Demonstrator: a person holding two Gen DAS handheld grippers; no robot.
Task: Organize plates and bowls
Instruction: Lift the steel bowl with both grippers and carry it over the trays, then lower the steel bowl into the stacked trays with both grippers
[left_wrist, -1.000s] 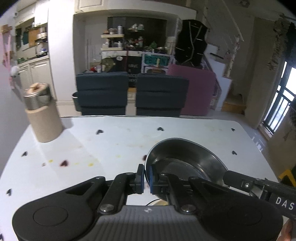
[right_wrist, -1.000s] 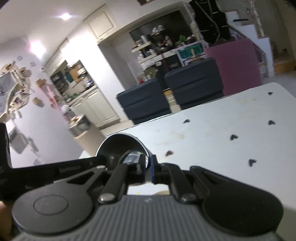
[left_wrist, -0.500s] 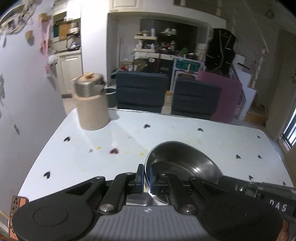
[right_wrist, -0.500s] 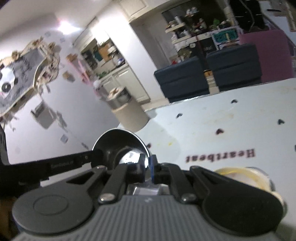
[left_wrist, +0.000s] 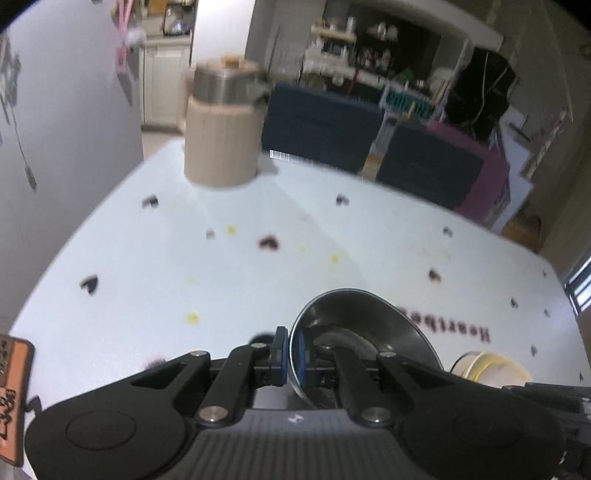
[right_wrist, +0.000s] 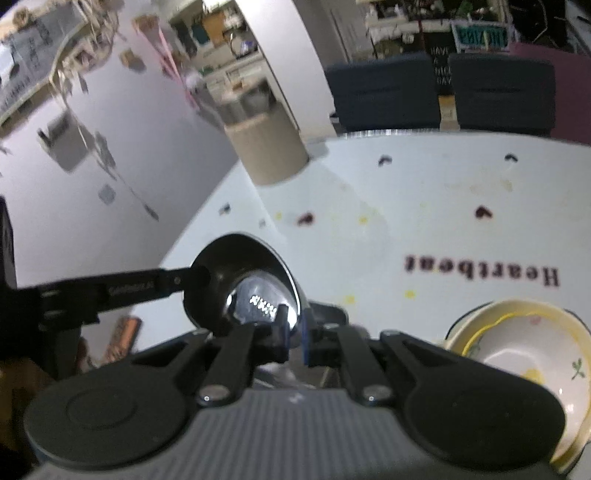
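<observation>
A steel bowl hangs over the white table, carried by both grippers at its rim. In the left wrist view my left gripper is shut on the bowl's near-left rim. From the right wrist view my right gripper is shut on the opposite rim of the steel bowl, and the left gripper's black finger reaches in from the left edge. A cream bowl with a yellow rim and a flower print sits on the table, just right of the steel bowl; the cream bowl also shows low at the right.
A beige canister with a steel lid stands at the table's far left corner, beside a grey wall. Dark chairs line the far edge. The table bears heart marks and the word Heartbeat. An orange label lies at the near left edge.
Both grippers carried the steel bowl leftward and lower over the table. The canister and the wall grew nearer. The cream bowl and the Heartbeat print came into view on the right.
</observation>
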